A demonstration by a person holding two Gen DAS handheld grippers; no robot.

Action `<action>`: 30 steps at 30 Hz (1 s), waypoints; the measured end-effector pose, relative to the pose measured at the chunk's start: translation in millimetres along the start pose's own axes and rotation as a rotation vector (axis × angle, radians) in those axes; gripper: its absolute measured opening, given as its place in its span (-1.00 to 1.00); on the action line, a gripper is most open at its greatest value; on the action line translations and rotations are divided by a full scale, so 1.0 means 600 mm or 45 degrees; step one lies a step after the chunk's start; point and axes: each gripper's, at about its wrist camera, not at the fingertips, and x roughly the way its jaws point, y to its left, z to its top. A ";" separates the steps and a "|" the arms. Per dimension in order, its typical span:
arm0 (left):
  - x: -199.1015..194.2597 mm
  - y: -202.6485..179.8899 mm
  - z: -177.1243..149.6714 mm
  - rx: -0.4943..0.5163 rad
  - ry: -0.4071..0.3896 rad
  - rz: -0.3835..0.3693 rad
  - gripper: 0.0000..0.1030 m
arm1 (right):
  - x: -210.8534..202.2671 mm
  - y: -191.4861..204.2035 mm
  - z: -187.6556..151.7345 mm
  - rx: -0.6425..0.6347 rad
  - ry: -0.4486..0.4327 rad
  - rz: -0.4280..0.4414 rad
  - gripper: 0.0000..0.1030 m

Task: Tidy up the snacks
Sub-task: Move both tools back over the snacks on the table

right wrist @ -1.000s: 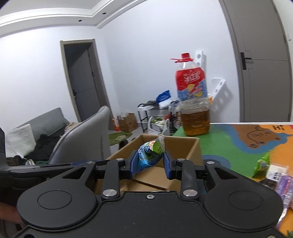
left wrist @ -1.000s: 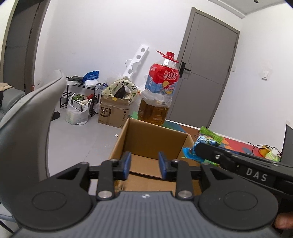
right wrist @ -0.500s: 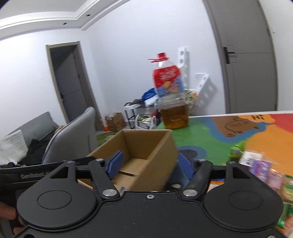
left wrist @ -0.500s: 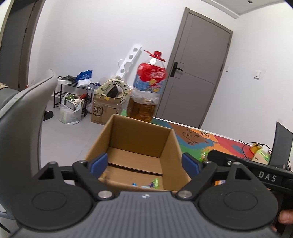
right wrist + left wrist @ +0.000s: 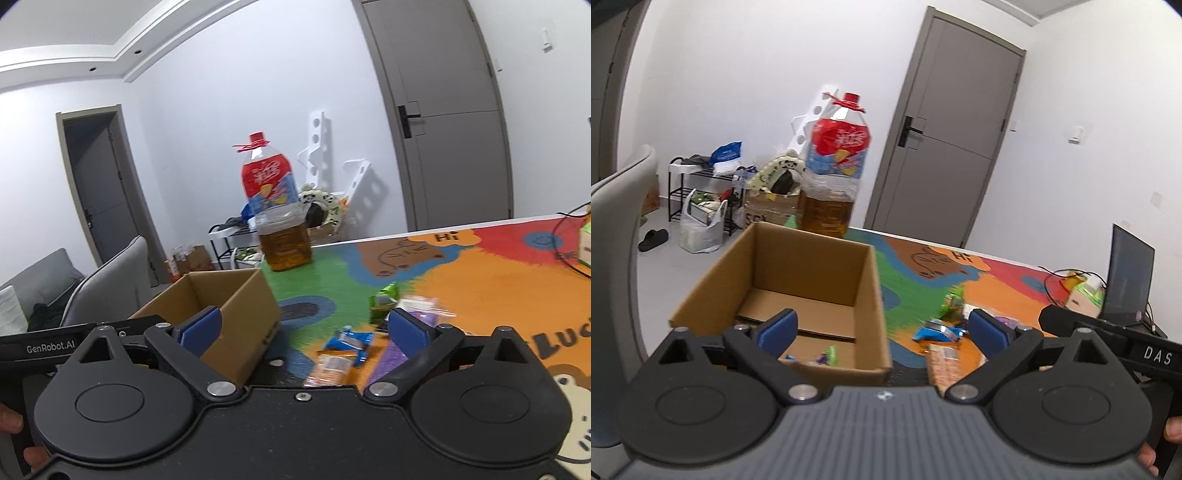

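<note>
Snacks lie small and bright on the cardboard box floor in the left wrist view, where the left gripper is opening wide, holding nothing. From the right wrist, the right gripper is opening too, empty, over loose snack packets on the colourful mat beside the box.

The open brown box at left centre is matt, raw corrugated cardboard. Behind it, the tall clear bottle of amber liquid is glossy plastic with a shiny red-and-blue film label. The bench wears a smooth, brightly printed cartoon mat with a slight sheen. The small snack packets at lower centre are crinkled glossy foil. Each gripper frame is matt black plastic with bright metal screws and smooth blue pads.
</note>
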 end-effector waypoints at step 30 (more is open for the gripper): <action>0.056 -0.114 -0.056 0.104 0.095 -0.140 0.89 | -0.053 -0.140 -0.064 0.137 0.045 -0.173 0.83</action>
